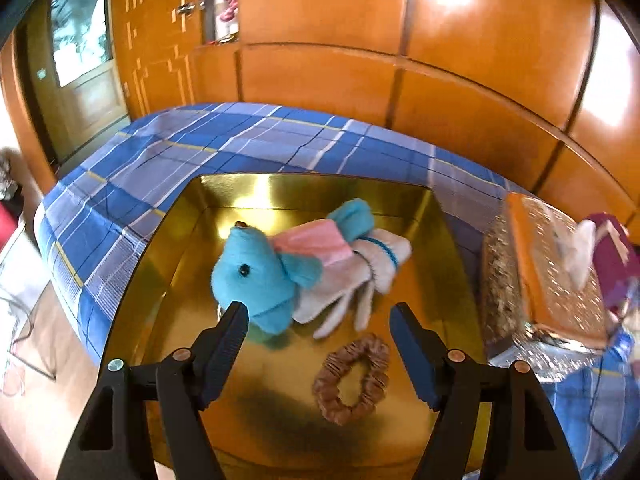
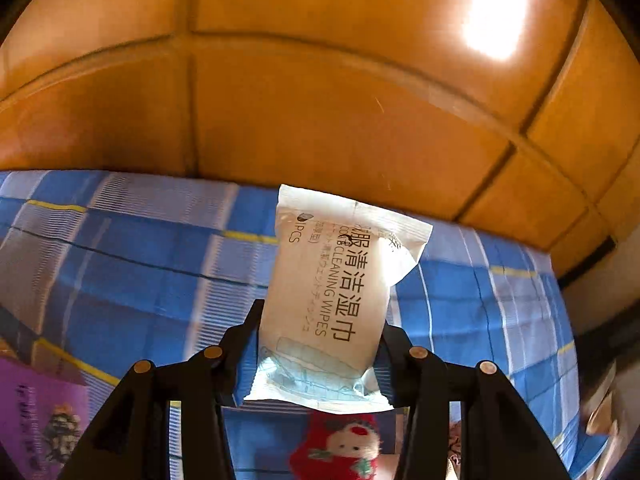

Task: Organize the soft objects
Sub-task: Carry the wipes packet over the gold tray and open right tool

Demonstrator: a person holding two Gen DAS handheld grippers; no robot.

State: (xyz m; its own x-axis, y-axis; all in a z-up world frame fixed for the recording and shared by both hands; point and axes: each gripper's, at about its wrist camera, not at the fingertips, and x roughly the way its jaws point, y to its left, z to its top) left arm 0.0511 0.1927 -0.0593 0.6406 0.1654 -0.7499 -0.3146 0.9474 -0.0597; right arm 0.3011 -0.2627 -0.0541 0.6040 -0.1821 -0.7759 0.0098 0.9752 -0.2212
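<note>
Your right gripper's (image 2: 320, 332) fingertips sit hidden behind the wipes pack (image 2: 340, 292); the pack's first printed characters blur out; the red plush (image 2: 340, 448) below is cut off by the frame edge; the purple box (image 1: 612, 260) smears into motion blur.

- The left wrist camera sits just behind the left hand-held gripper (image 1: 320, 316). It looks forward and down into a gold box (image 1: 444, 216) on the bed (image 1: 224, 144), from close up.
- The right wrist camera rides behind the right hand-held gripper (image 2: 320, 332). It looks low across the bed (image 2: 120, 248), with a wipes pack (image 2: 336, 292) very near.
- Both see the blue checked bed and the orange wooden wall (image 1: 460, 80) (image 2: 320, 100).
</note>
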